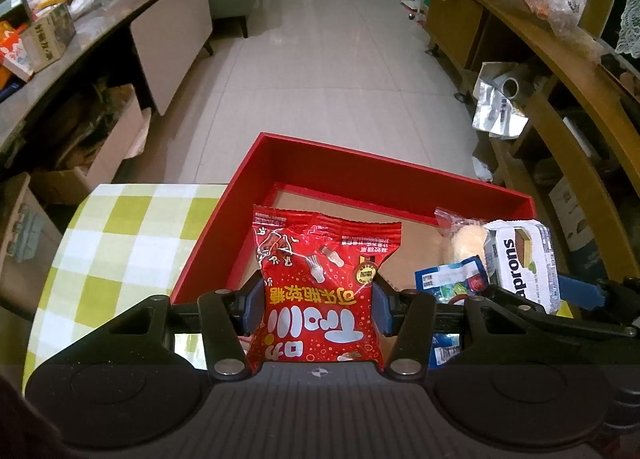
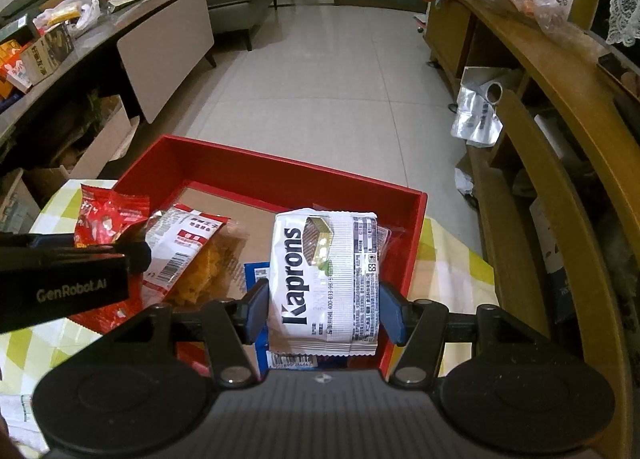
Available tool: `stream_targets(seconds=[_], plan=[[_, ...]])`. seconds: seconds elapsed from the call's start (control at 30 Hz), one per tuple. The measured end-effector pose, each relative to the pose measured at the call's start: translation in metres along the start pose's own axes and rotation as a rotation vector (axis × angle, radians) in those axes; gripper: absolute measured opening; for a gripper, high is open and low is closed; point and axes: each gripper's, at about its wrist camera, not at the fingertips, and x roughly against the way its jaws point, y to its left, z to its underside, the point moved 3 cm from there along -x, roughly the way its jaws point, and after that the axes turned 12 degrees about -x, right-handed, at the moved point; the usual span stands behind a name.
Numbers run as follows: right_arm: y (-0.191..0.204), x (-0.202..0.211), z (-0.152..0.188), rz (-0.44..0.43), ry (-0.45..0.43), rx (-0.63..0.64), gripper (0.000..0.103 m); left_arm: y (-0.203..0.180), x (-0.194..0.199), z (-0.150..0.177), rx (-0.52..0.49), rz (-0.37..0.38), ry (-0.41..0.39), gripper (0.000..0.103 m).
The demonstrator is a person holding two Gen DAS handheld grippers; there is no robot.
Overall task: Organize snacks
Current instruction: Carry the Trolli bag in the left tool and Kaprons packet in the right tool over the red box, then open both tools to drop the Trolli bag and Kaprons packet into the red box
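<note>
My left gripper [image 1: 318,305] is shut on a red candy bag [image 1: 320,283] and holds it over the near part of a red box [image 1: 360,167] with a cardboard floor. My right gripper [image 2: 324,313] is shut on a white Kaprons wafer pack [image 2: 324,279] over the same red box [image 2: 280,169]. That pack also shows in the left wrist view [image 1: 520,263]. In the box lie a clear pack of orange snacks [image 2: 192,259], a blue packet [image 1: 452,279] and a clear-wrapped pale biscuit [image 1: 464,239]. The left gripper's body [image 2: 68,283] shows at the left of the right wrist view.
The box stands on a table with a green and white checked cloth [image 1: 120,243]. Beyond it is tiled floor [image 1: 320,59]. A cluttered grey sideboard [image 1: 100,19] runs along the left, wooden shelving [image 1: 560,71] along the right, with a silver foil bag [image 1: 496,103] at its foot.
</note>
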Motion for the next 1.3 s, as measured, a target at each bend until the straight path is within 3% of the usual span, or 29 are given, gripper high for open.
stream_targets(seconds=[0.97, 1.3], plan=[[0.008, -0.040, -0.008, -0.004, 0.021, 0.020, 0.065, -0.001, -0.034, -0.010, -0.011, -0.026, 0.023, 0.062], [0.006, -0.048, -0.012, -0.007, 0.012, -0.001, 0.067, -0.001, -0.037, -0.012, -0.015, -0.038, 0.013, 0.072]])
